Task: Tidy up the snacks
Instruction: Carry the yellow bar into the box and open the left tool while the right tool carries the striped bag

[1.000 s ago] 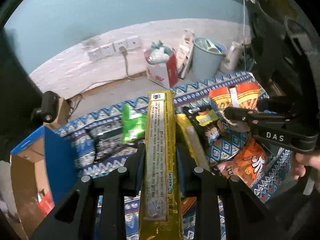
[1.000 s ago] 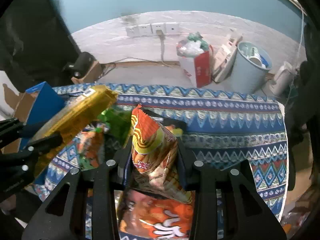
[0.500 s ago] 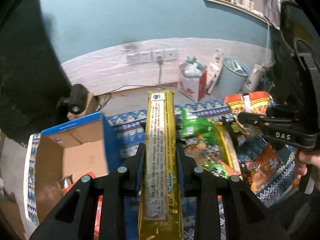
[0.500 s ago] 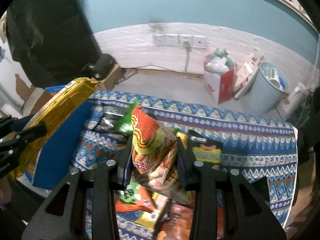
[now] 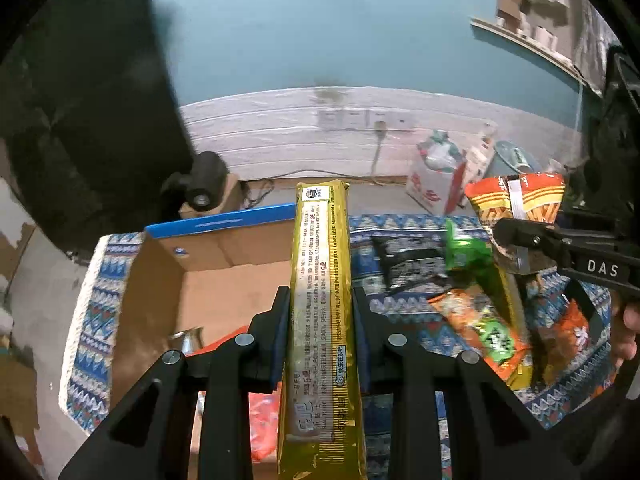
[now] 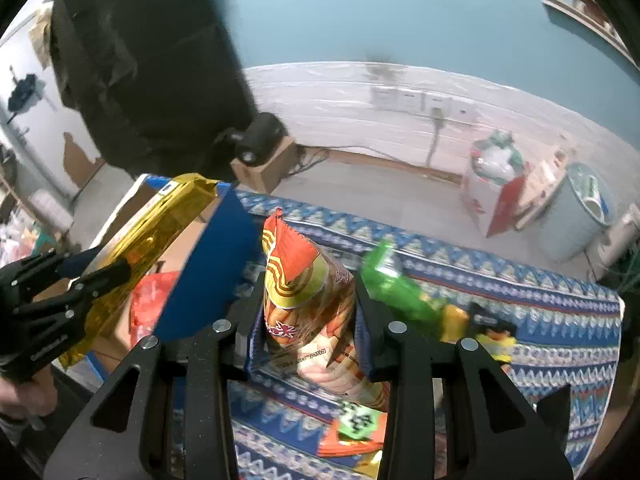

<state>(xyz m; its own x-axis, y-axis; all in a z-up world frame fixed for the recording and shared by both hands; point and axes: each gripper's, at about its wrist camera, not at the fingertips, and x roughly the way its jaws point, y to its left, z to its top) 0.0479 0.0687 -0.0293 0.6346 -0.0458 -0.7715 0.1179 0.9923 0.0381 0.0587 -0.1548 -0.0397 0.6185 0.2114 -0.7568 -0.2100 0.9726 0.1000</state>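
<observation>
My left gripper (image 5: pixel 320 308) is shut on a long gold snack pack (image 5: pixel 322 300) and holds it over the edge of an open cardboard box (image 5: pixel 224 276) with blue flaps. The same pack (image 6: pixel 160 224) and left gripper (image 6: pixel 96 276) show in the right wrist view, above the box (image 6: pixel 224 248). My right gripper (image 6: pixel 308 304) is shut on an orange and yellow snack bag (image 6: pixel 304 292), held above the patterned cloth just right of the box. The bag also shows in the left wrist view (image 5: pixel 520 204), in the right gripper (image 5: pixel 508 232).
Loose snacks lie on the blue patterned cloth (image 6: pixel 560 320): a green pack (image 6: pixel 396 284), a black pack (image 5: pixel 412 260), orange packs (image 5: pixel 480 324). A red pack (image 6: pixel 150 304) lies inside the box. Behind the table are a red-and-white box (image 6: pixel 500 196), a bin (image 6: pixel 576 216) and a black camera (image 5: pixel 204 188).
Both grippers have swung left with their snacks. The gold pack now hangs over the box, and the orange bag has come close to the box's right flap.
</observation>
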